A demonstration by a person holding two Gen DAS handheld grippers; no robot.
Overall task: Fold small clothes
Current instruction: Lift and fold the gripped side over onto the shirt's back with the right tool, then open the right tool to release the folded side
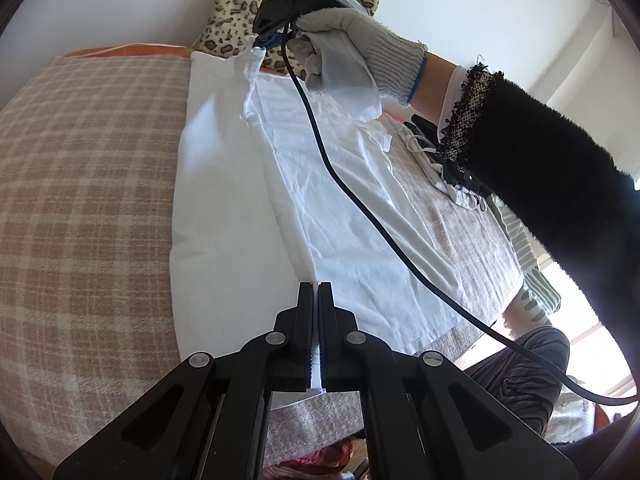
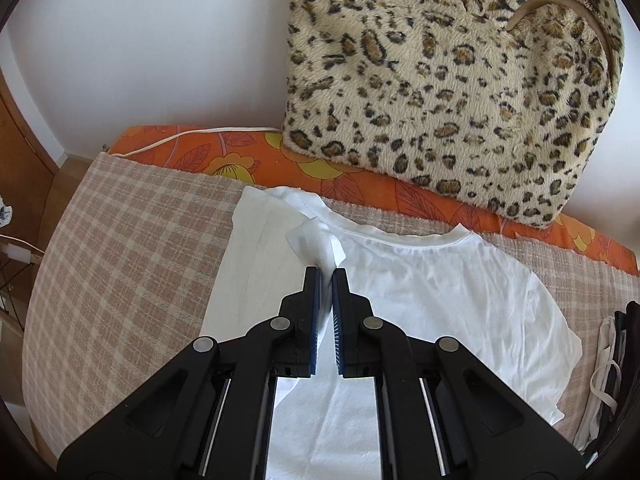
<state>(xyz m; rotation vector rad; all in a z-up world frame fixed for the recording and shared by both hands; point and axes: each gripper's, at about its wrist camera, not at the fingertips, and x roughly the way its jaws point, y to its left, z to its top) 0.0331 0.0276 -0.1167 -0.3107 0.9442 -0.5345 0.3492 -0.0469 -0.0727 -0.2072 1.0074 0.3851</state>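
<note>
A small white T-shirt [image 1: 352,216] lies on a beige checked cover, its left side folded over along a long crease. My left gripper [image 1: 315,286] is shut on the shirt's fold at the hem end. My right gripper [image 2: 326,272] is shut on a pinch of the shirt [image 2: 420,300] near the shoulder, just left of the neckline. In the left wrist view the right gripper [image 1: 258,46] shows at the far end of the shirt, held by a gloved hand [image 1: 360,36], lifting a bit of cloth.
A leopard-print plush cushion [image 2: 452,80] leans on the wall behind an orange floral edge [image 2: 224,156]. The checked cover [image 1: 88,184] spreads left. Black and white garments [image 2: 616,360] lie at the right. A black cable [image 1: 360,208] crosses over the shirt.
</note>
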